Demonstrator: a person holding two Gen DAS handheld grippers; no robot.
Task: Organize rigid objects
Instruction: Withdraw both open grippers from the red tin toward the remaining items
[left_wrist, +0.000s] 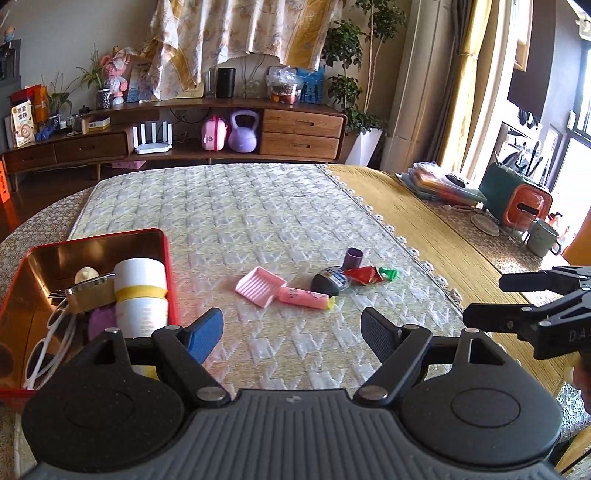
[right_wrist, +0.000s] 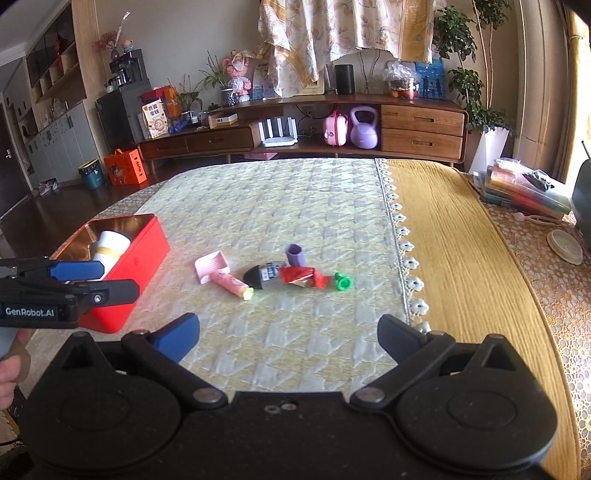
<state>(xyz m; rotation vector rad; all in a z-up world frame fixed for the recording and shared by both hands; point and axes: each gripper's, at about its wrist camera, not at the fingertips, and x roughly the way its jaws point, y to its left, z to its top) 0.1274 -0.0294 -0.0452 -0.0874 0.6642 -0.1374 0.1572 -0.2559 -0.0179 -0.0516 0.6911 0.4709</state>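
Note:
A red tin box (left_wrist: 168, 258) (right_wrist: 136, 258) stands at the left of the table, holding a white and yellow bottle (left_wrist: 140, 295), a brass padlock (left_wrist: 88, 295), white glasses and a purple item. Loose on the quilted cloth lie a pink scoop (left_wrist: 258, 286) (right_wrist: 210, 266), a pink tube (left_wrist: 304, 297) (right_wrist: 231, 282), a black bottle (left_wrist: 328, 282) (right_wrist: 264, 275), a purple cup (left_wrist: 354, 257) (right_wrist: 295, 254), a red wrapper (left_wrist: 364, 275) (right_wrist: 301, 277) and a green piece (left_wrist: 389, 274) (right_wrist: 343, 282). My left gripper (left_wrist: 291, 332) (right_wrist: 99, 280) is open and empty beside the box. My right gripper (right_wrist: 288, 338) (left_wrist: 487, 295) is open and empty, short of the objects.
A yellow runner (right_wrist: 461, 258) covers the table's right side. Stacked folders (right_wrist: 524, 192), a coaster (right_wrist: 565, 245), a mug (left_wrist: 543, 236) and an orange-fronted box (left_wrist: 528, 206) sit at the far right. A wooden sideboard (right_wrist: 332, 125) stands beyond the table.

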